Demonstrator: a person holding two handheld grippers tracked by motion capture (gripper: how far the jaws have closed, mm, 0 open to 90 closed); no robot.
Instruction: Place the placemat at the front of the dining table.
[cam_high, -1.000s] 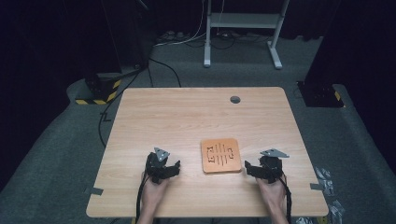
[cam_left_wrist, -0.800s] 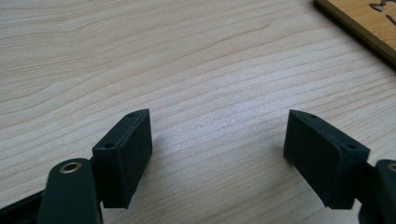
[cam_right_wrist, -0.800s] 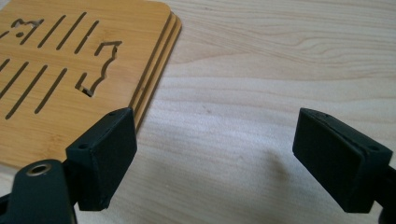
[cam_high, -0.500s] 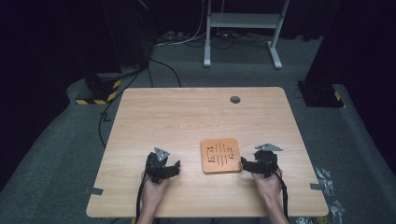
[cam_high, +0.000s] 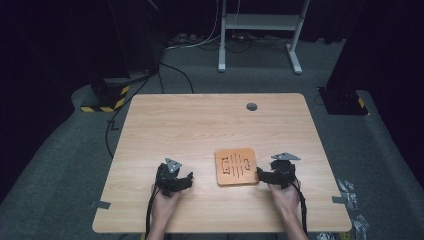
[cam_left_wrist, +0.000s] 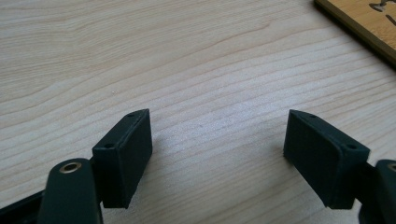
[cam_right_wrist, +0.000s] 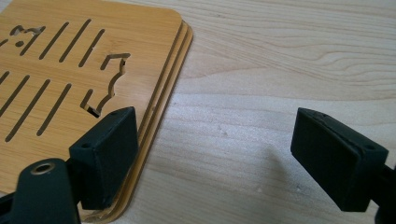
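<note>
Right tongs closing in on the board's edge

The right tongs (cam_high: 261, 174) are spread wide, one jaw over the near corner of the slotted board (cam_high: 236, 167), the other over bare table (cam_high: 210, 125). The left tongs (cam_high: 186, 180), also spread, rest well to the board's left. Next, I'd guess: straddle the edge squarely, then pinch.

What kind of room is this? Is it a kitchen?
Probably not a kitchen; it looks like a lab or studio set up for recording. A bare wooden table stands on grey carpet in a dark room, cables trail across the floor, and hazard-striped equipment sits beside a metal stand.
</note>
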